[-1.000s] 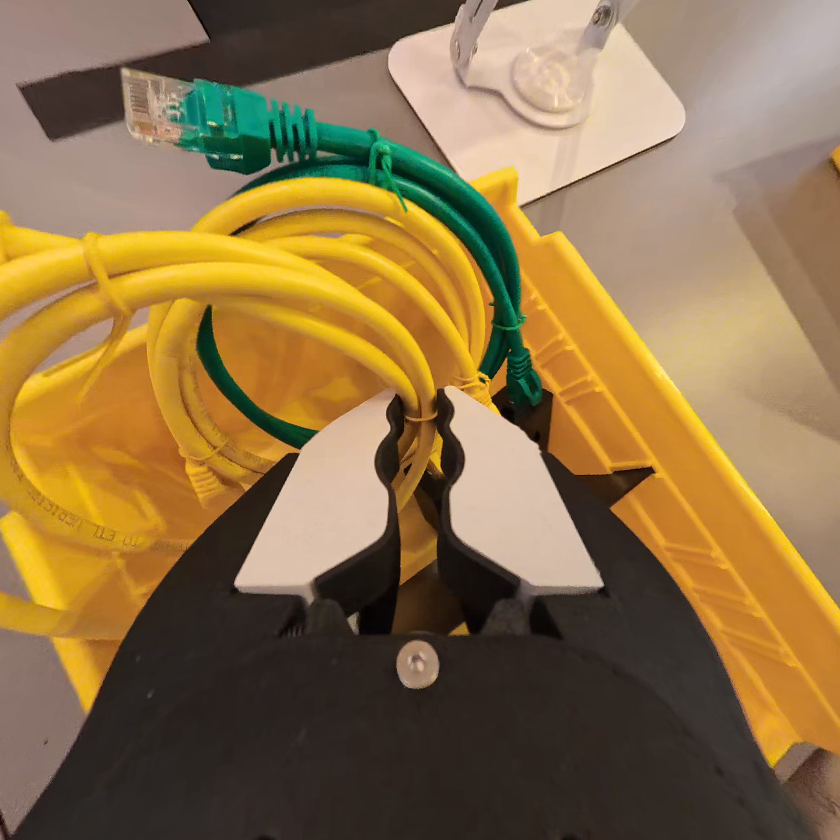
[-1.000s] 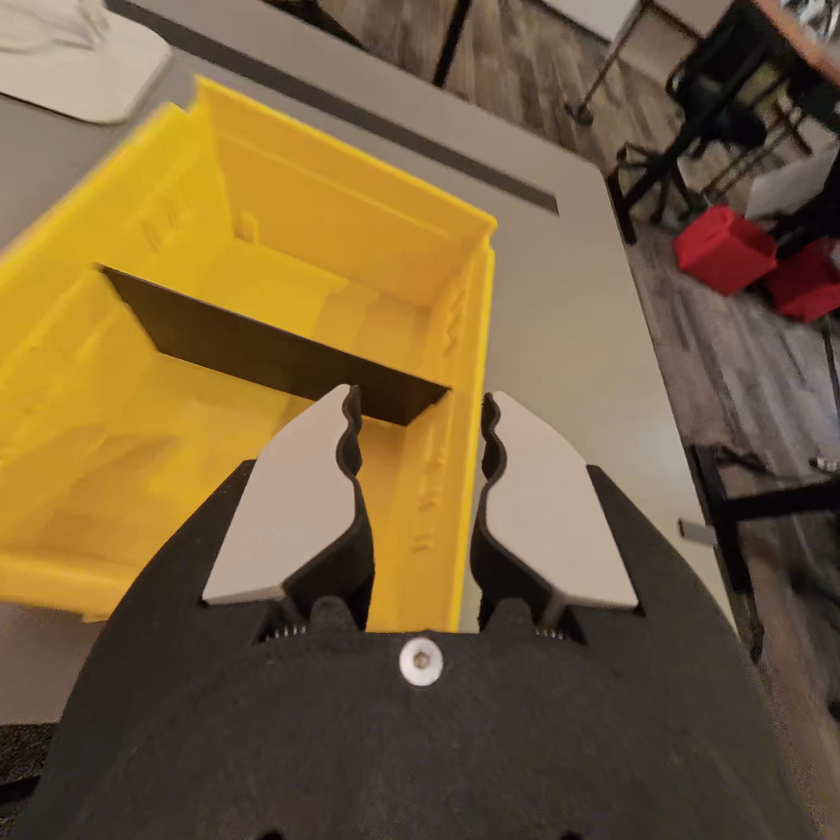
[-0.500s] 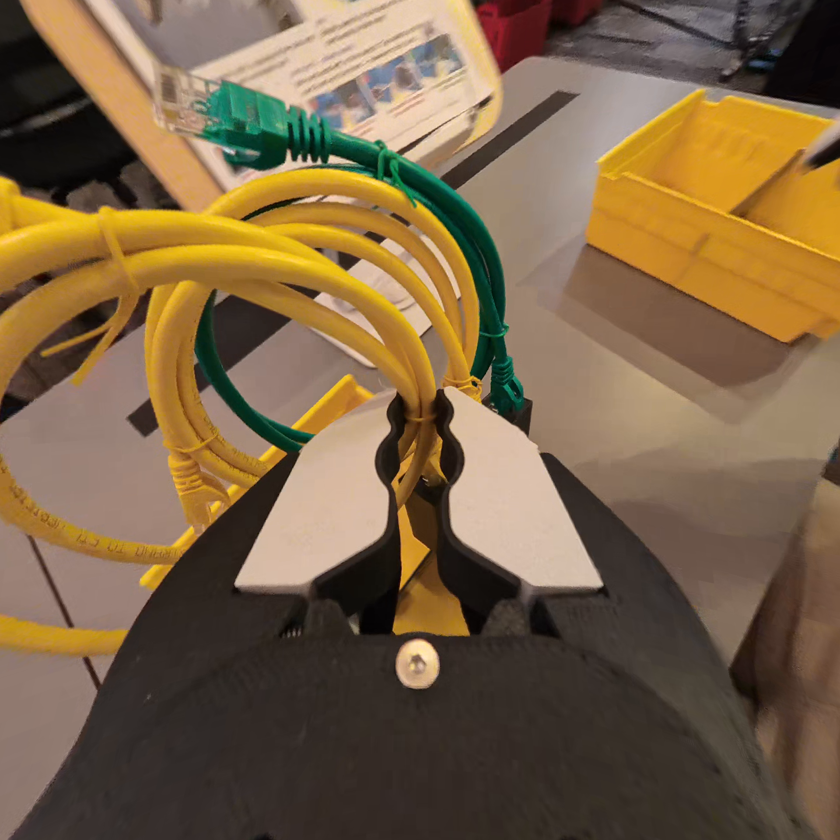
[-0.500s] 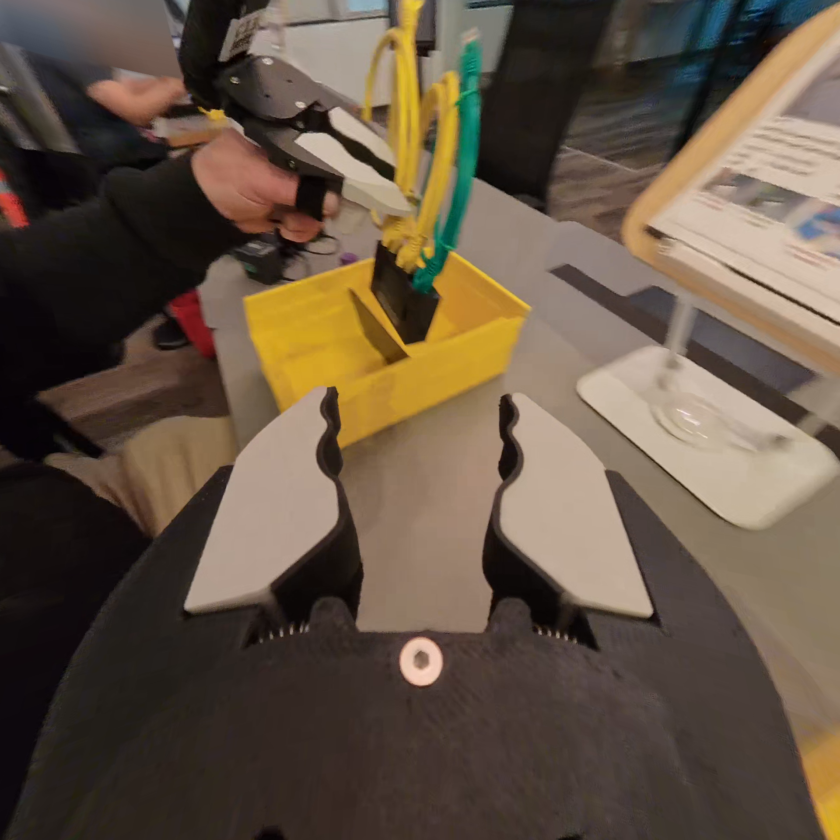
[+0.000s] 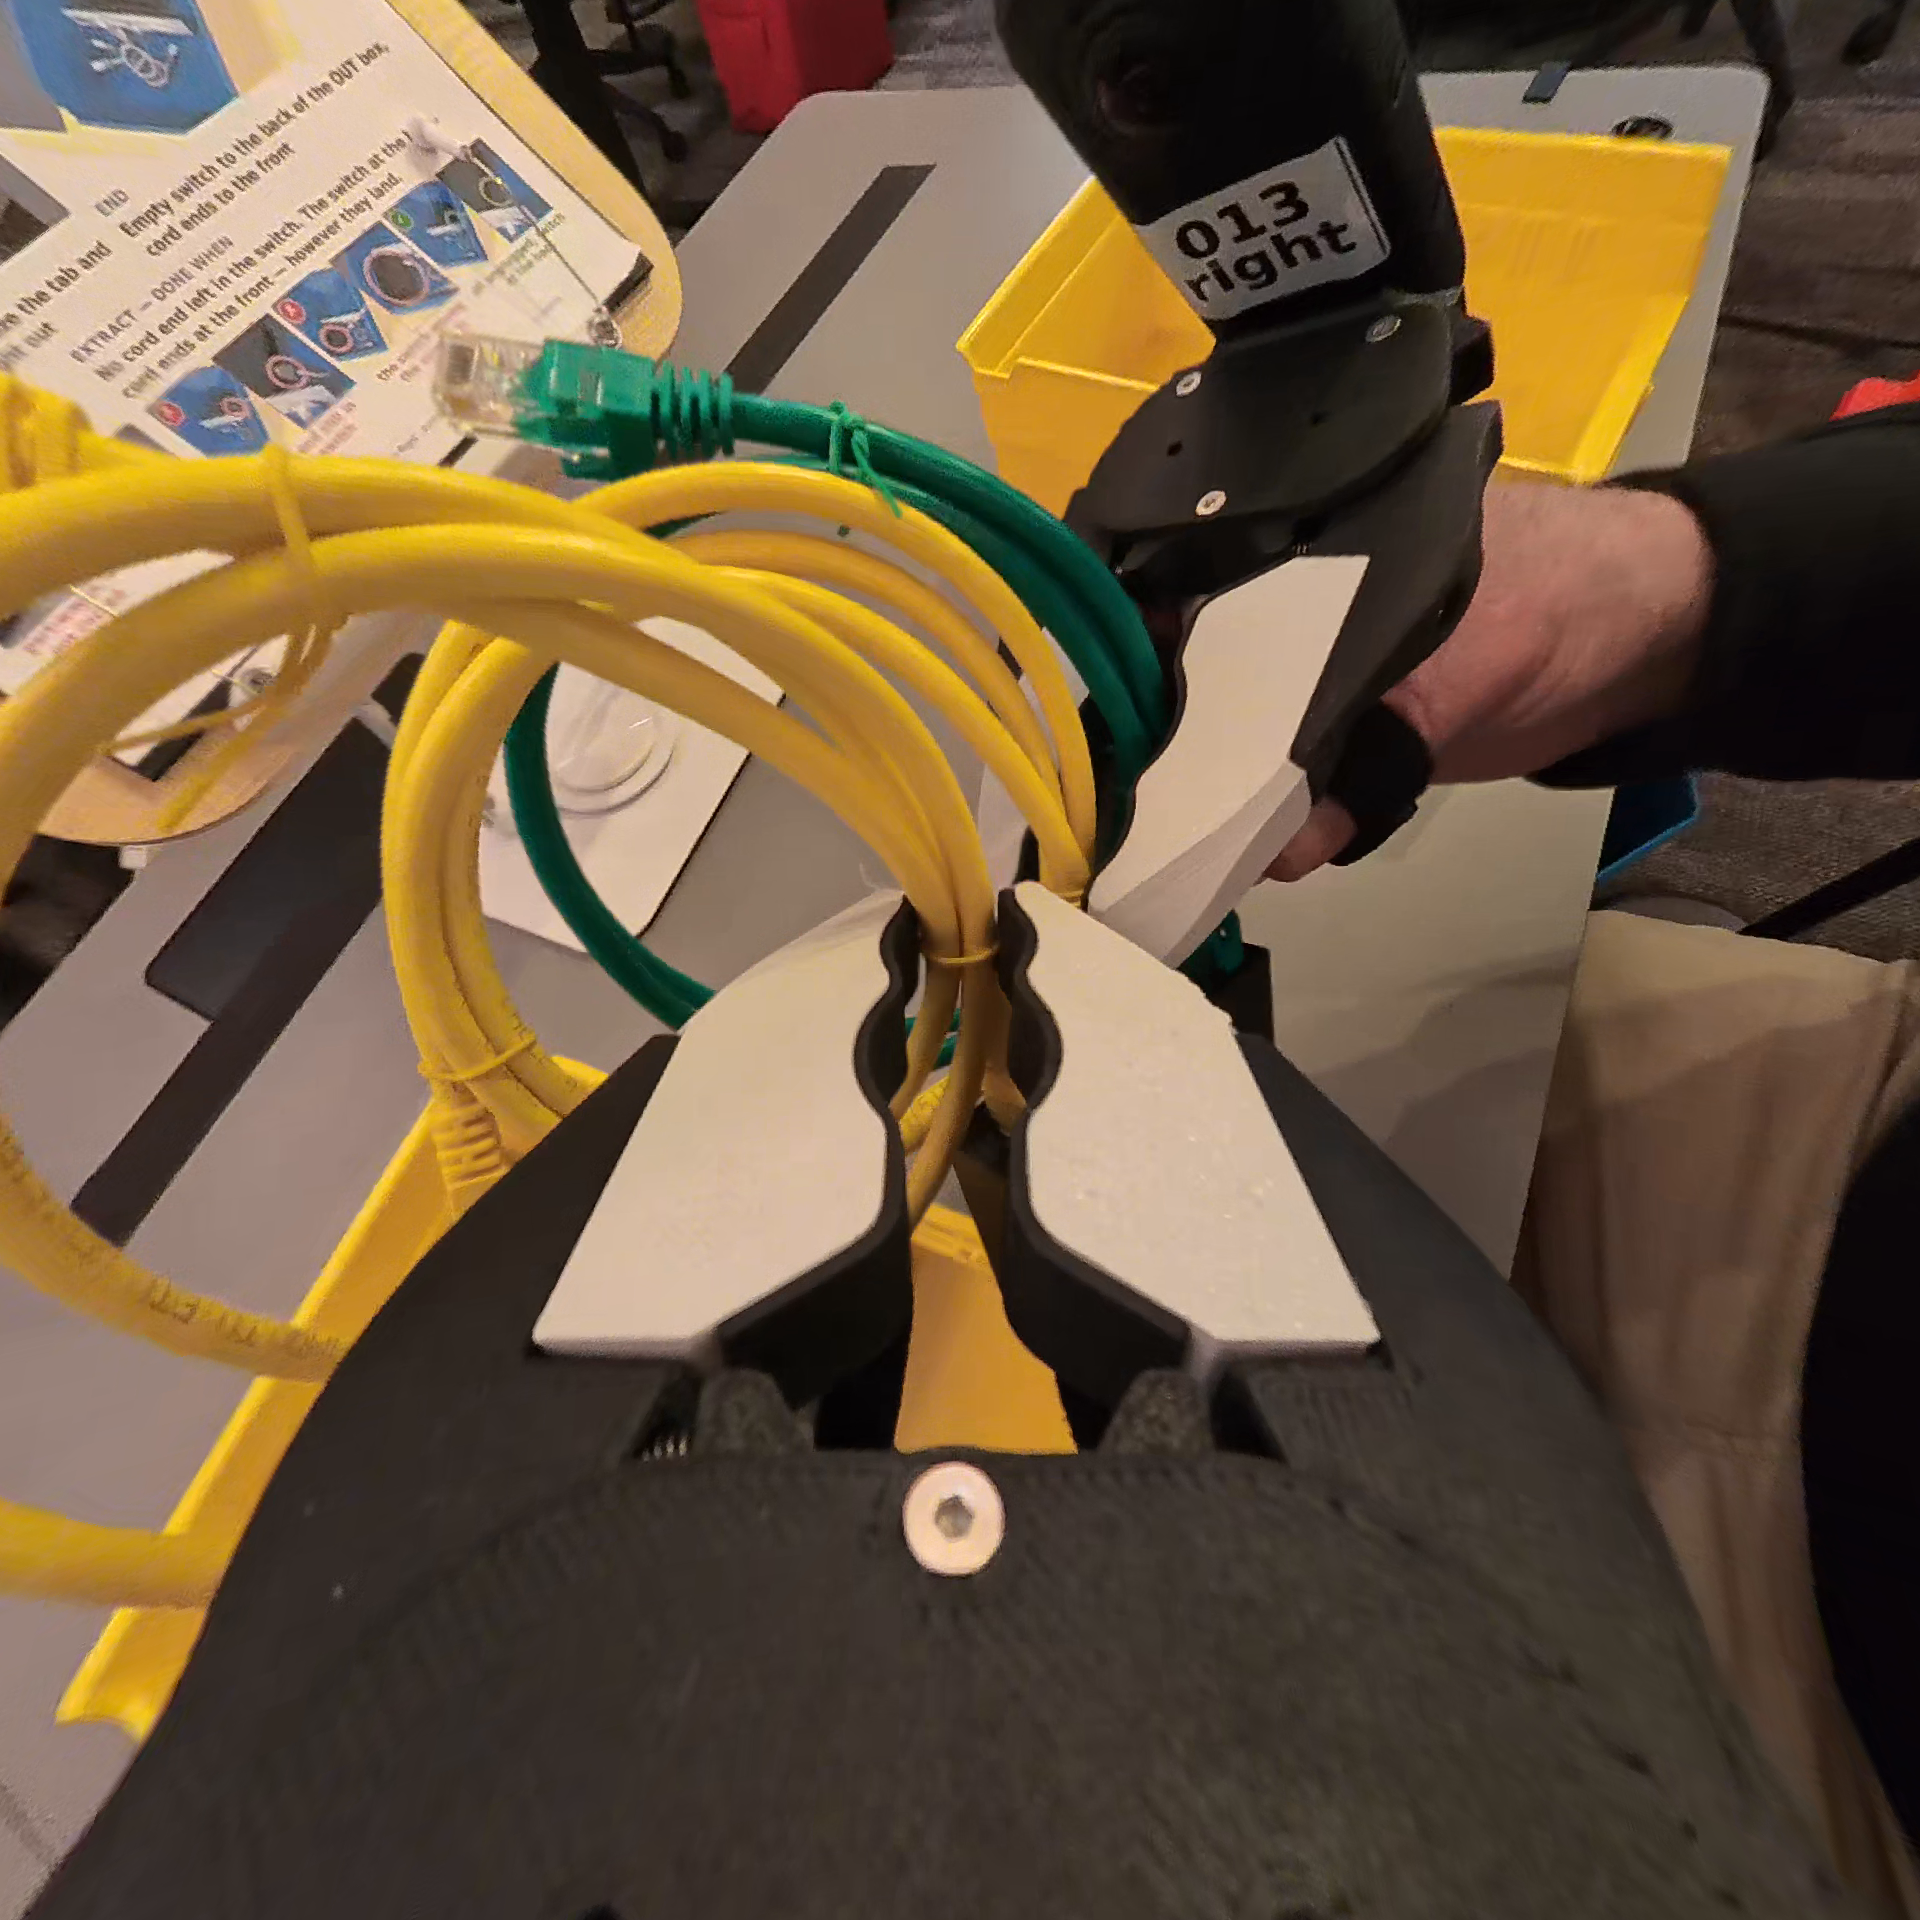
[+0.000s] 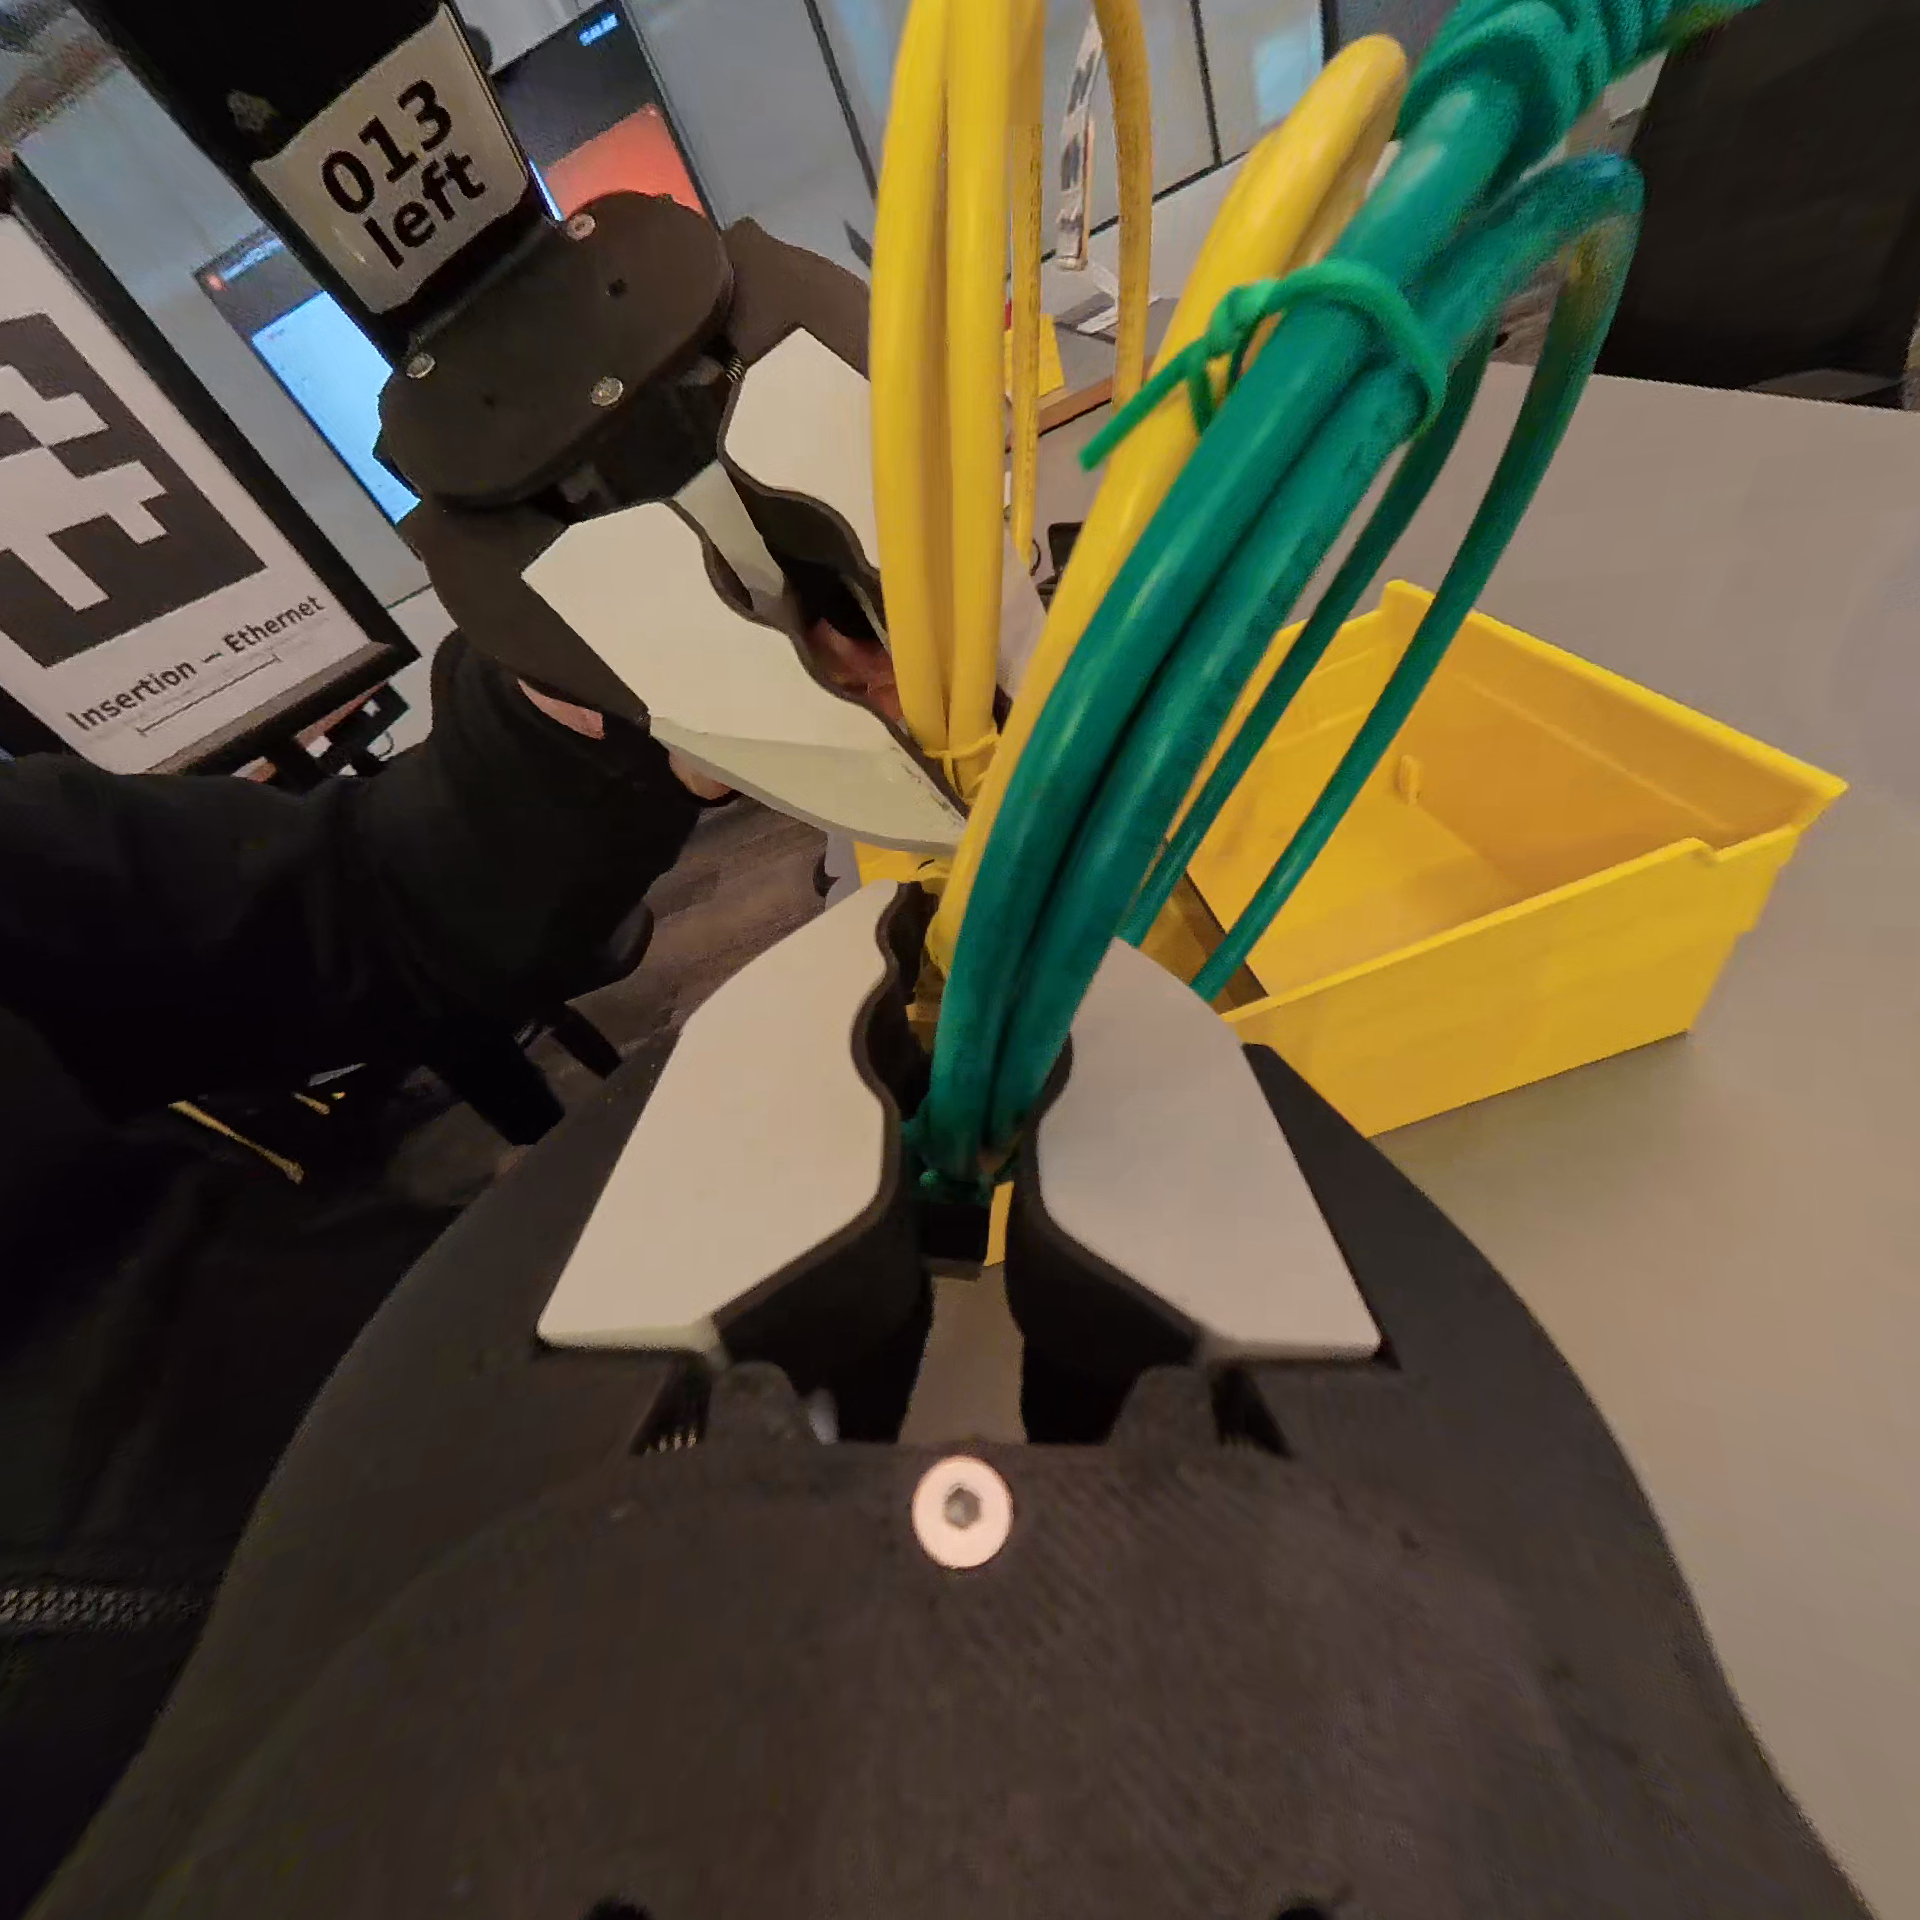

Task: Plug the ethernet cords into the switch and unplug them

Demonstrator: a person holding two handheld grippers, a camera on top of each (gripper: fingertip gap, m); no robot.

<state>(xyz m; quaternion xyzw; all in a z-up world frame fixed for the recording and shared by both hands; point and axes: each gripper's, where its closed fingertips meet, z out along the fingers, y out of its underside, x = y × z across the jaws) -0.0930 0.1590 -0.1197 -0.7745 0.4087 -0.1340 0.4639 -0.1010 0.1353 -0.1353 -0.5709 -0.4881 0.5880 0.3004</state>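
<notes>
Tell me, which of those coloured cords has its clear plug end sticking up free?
The green cord: its clear plug juts out above the coils, unplugged. The yellow cords show no such free clear tip here.

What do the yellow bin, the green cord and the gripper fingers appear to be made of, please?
Yellow bin: seemingly moulded plastic, semi-gloss, with thin walls and moulded ribs.
Green cord: a flexible rubbery jacket, slightly shiny; its plug looks like clear hard plastic.
Left gripper fingers: matte grey faces on black bodies, probably printed plastic judging by the grainy texture; the exact material cannot be told.
</notes>
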